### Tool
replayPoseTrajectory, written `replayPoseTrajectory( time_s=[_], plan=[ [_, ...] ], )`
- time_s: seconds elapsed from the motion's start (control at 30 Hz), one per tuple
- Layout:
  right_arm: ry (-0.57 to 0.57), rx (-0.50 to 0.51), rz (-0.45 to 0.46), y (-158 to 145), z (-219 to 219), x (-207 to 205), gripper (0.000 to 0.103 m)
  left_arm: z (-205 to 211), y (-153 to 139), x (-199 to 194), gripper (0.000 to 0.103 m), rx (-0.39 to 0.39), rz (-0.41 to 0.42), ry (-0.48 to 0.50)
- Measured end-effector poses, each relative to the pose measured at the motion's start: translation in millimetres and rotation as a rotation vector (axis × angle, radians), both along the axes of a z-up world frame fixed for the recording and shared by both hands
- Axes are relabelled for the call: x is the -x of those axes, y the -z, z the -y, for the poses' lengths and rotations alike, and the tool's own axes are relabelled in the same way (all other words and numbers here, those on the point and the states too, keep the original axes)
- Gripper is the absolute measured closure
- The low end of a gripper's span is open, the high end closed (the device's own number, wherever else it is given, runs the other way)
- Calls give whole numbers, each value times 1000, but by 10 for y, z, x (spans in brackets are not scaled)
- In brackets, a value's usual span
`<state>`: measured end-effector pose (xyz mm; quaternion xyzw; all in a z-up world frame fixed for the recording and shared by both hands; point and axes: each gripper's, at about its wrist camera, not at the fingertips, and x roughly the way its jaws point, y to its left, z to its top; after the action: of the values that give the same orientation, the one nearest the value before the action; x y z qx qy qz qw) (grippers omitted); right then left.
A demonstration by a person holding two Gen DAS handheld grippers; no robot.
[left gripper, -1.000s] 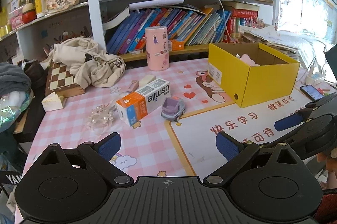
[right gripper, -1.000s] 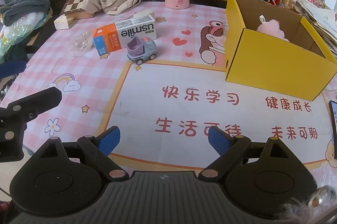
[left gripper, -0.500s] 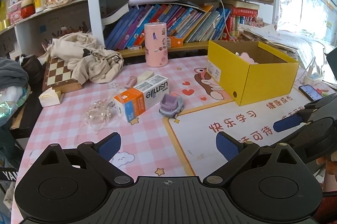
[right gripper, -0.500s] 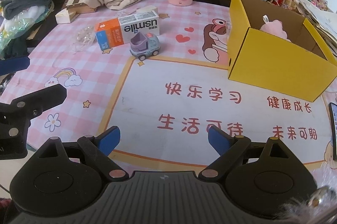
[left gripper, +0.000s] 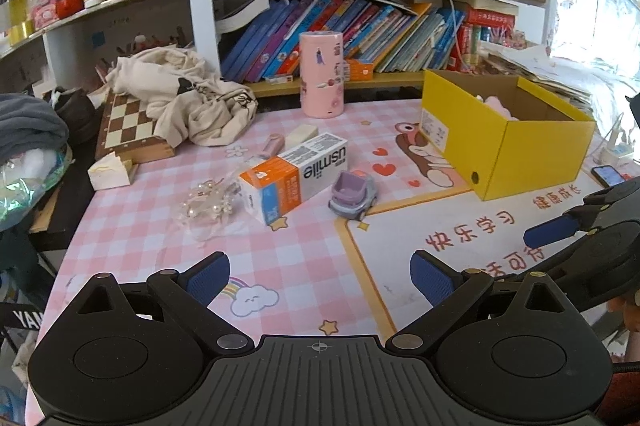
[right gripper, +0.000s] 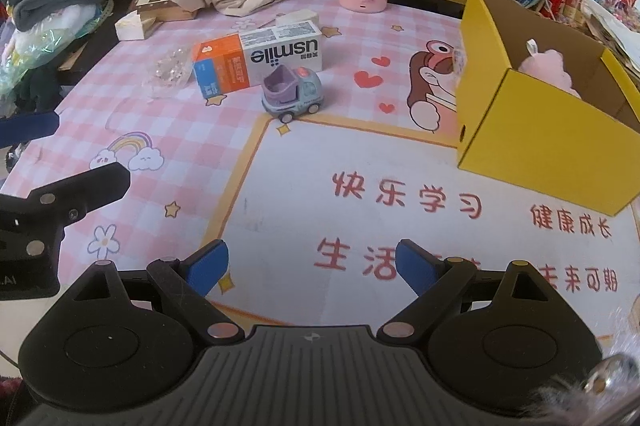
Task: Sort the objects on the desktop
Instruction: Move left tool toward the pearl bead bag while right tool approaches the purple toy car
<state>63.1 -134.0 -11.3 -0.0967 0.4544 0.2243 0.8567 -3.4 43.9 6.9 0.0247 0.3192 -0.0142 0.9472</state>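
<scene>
A white and orange usmile box (left gripper: 294, 176) (right gripper: 256, 60) lies on the pink checked mat. A purple toy truck (left gripper: 353, 195) (right gripper: 292, 98) stands just in front of it. A clear bag of pearl beads (left gripper: 208, 210) (right gripper: 170, 74) lies to its left. A yellow cardboard box (left gripper: 504, 130) (right gripper: 536, 130) at the right holds a pink plush (right gripper: 548, 68). My left gripper (left gripper: 320, 278) is open and empty, above the mat's near part. My right gripper (right gripper: 312, 266) is open and empty, above the white panel with red characters.
A pink cylinder (left gripper: 321, 78) stands at the back by a bookshelf (left gripper: 360, 38). A chessboard (left gripper: 128, 130) with a beige cloth (left gripper: 188, 102) on it lies back left. A small white box (left gripper: 109, 172) sits beside it. A phone (left gripper: 608, 175) lies far right.
Both grippers have pulled back and up a little, so the objects look slightly farther off. Both stay open. Nothing on the desk has moved.
</scene>
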Motion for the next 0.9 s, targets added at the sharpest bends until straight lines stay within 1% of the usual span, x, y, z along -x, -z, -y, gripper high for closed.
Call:
replayPoseTrajectory(
  time_s=[0.33,0.47,0.7,0.83,0.9],
  plan=[
    [-53,-10,-13,36,-170,-391,12,-149,21,-280,4,-5,-5,-74],
    [-91,-16,-3,68,-225,-529,12,-224,36,-407,4,13,1,-112],
    [-152,-38,22,177,-328,-780,13,-324,102,-643,5,43,-6,-126],
    [-189,-41,19,246,-414,-918,14,-369,165,-776,5,31,-20,-134],
    [-200,-40,15,277,-452,-989,14,-430,196,-855,5,18,-28,-154]
  ],
)
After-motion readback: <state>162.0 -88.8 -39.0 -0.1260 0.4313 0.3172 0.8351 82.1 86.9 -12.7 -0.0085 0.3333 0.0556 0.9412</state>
